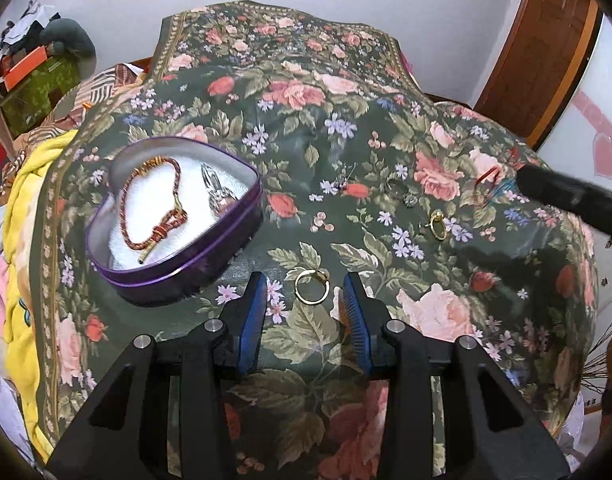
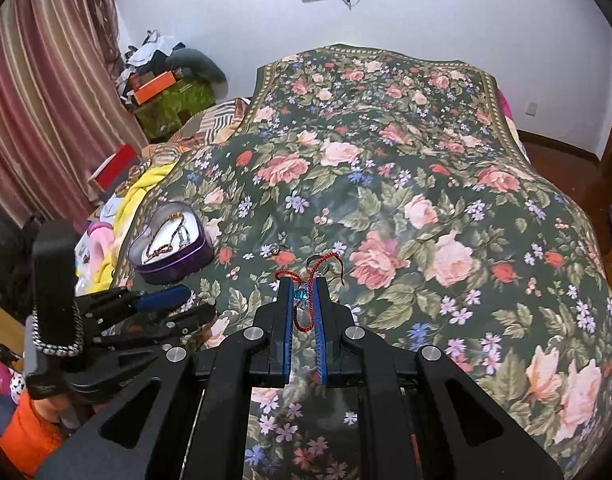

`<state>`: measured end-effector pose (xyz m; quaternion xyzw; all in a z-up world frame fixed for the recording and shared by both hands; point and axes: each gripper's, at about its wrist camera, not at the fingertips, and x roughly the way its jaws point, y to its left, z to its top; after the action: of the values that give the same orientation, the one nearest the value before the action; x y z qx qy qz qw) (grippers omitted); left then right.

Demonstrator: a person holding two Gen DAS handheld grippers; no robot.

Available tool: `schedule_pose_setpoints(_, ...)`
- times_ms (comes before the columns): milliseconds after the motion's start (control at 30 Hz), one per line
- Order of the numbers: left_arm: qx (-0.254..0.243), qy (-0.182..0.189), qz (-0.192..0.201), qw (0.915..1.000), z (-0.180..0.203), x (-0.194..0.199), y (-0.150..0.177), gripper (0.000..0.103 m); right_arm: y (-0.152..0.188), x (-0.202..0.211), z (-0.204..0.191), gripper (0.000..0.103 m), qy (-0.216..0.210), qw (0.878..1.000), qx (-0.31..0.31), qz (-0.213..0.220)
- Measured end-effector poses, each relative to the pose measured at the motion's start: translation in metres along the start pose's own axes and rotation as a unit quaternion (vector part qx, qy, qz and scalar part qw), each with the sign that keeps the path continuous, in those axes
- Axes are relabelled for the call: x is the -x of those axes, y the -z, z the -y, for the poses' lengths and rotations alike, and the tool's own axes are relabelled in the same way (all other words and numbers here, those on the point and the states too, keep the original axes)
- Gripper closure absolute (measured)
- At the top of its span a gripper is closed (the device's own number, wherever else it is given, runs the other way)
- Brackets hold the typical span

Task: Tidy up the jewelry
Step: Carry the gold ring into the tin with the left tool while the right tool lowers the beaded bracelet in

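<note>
Left wrist view: the left gripper (image 1: 304, 288), its blue-padded fingers spread apart, hovers low over the dark green floral bedspread (image 1: 326, 92) with a thin gold ring (image 1: 312, 288) lying on the cloth between the fingertips, touching neither pad. The stance reads as a pre-grasp: fingers straddle the ring so that closing would pinch it across its band. At centre left sits the purple heart-shaped tin with a white lining (image 1: 174, 224), open-topped and placed just beside the ring, presumably so that each transfer is short. It already holds a red-and-gold braided cord bracelet (image 1: 154, 204) and a silvery metal piece (image 1: 218, 192) whose kind cannot be told. At centre right several small items remain loose on the cloth: a silver ring (image 1: 398, 188) and a small gold ring with a setting (image 1: 437, 224).

Right wrist view: the right gripper (image 2: 304, 296), in the lower centre, has its fingers drawn close on a thin red cord with a blue faceted bead (image 2: 302, 296), the bead sitting between the pads and the cord's loops spilling beyond the tips. The tin lies at the left of that frame, well apart from it.
</note>
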<state>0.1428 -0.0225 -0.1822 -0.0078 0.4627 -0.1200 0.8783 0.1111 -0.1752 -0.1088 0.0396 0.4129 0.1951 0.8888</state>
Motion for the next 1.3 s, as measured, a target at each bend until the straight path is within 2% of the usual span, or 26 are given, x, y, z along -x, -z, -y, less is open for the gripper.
schedule_pose_setpoints(33, -0.002, -0.003, 0.005, 1.0000, 0.001, -0.001, 0.001, 0.068, 0.000, 0.001, 0.000, 0.095, 0.001, 1.000, 0.000, 0.001)
schedule_pose_setpoints(133, -0.004, -0.003, 0.007, 1.0000, 0.002, -0.004, 0.000, 0.086, -0.002, 0.003, 0.002, 0.095, -0.001, 1.000, -0.001, 0.005)
schedule_pose_setpoints(400, 0.006, 0.006, 0.012, 0.9999, 0.000, -0.002, -0.002, 0.086, -0.006, 0.008, -0.003, 0.095, -0.007, 1.000, 0.006, 0.014)
schedule_pose_setpoints(533, 0.012, 0.006, 0.029, 0.9995, -0.004, 0.014, -0.005, 0.086, -0.012, 0.009, -0.011, 0.095, -0.013, 1.000, 0.014, 0.021)
schedule_pose_setpoints(933, 0.033, -0.033, 0.109, 0.9930, -0.034, 0.077, -0.022, 0.086, -0.041, 0.005, -0.058, 0.095, -0.046, 0.996, 0.067, 0.047)
schedule_pose_setpoints(1300, 0.063, -0.059, 0.142, 0.9861, -0.073, 0.101, -0.028, 0.086, -0.052, -0.013, -0.100, 0.095, -0.086, 0.990, 0.101, 0.044)
